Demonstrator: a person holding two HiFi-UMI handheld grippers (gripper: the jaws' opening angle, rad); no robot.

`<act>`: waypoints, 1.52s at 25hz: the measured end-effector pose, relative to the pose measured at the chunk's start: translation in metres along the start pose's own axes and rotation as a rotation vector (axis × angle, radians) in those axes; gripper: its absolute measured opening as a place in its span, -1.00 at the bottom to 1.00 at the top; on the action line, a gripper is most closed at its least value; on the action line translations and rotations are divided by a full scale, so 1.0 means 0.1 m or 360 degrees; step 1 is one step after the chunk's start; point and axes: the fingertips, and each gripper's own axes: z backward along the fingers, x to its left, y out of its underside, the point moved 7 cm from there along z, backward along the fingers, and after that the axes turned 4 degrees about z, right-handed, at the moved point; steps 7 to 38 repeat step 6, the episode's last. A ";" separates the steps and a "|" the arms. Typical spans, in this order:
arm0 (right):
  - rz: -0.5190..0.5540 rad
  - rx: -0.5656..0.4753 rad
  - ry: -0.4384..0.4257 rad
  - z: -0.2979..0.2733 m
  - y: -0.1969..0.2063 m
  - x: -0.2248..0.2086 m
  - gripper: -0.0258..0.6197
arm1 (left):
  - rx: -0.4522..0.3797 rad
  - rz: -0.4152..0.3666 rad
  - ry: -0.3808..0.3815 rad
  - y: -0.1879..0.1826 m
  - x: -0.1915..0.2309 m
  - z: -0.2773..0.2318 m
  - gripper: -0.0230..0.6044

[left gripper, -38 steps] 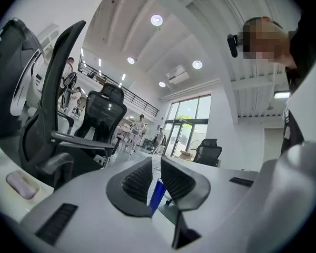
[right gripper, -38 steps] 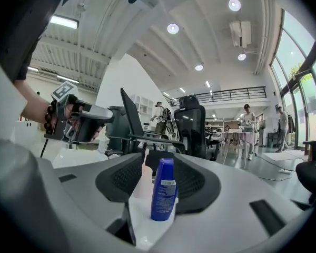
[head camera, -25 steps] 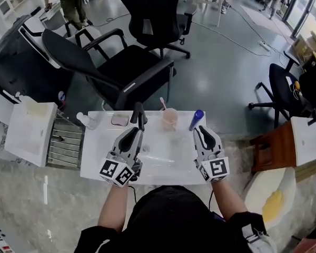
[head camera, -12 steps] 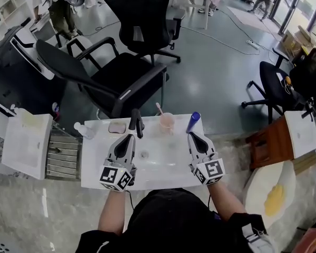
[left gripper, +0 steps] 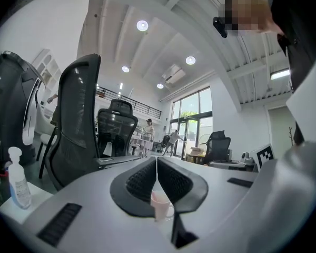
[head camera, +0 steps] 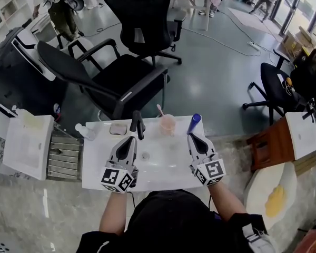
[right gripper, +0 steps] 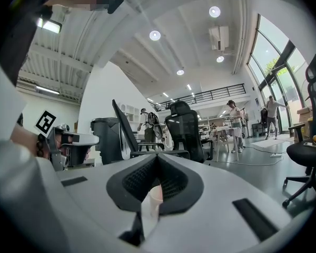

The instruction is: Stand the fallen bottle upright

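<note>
Head view puts the bottle (head camera: pixel 193 124), blue-capped, at about 1 o'clock on the far rim of the sink (head camera: pixel 163 174). It seems to lie on its side with the cap pointing away. Neither gripper view shows it, which fits a thing lying low.

The right gripper (head camera: pixel 191 136) sits just short of it at 6 o'clock from the bottle, clenched on nothing. The left gripper (head camera: pixel 130 139) is level with it across the basin, also clenched and empty. A cup (head camera: pixel 167 124) stands at 12 o'clock, a faucet (head camera: pixel 138 124) at 11, and a spray bottle (head camera: pixel 85 132) at 10.

The main risk is a nudge. With the jaws together, any advance would push the round bottle instead of taking it, and it could roll off the rim towards 1 o'clock and drop to the floor. A grip too near the cap may let the body swing and slip while tipping it up. A wide sweep to 11 o'clock could topple the cup.
</note>
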 end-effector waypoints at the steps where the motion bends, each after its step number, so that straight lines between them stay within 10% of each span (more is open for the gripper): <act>1: -0.0008 0.0001 -0.0006 0.00 0.00 0.01 -0.83 | 0.0000 0.0001 0.0006 -0.01 -0.01 0.00 -0.85; 38: -0.0114 -0.0005 -0.0031 0.00 -0.03 0.04 -0.83 | 0.0003 0.0006 0.0013 -0.03 -0.02 0.03 -0.85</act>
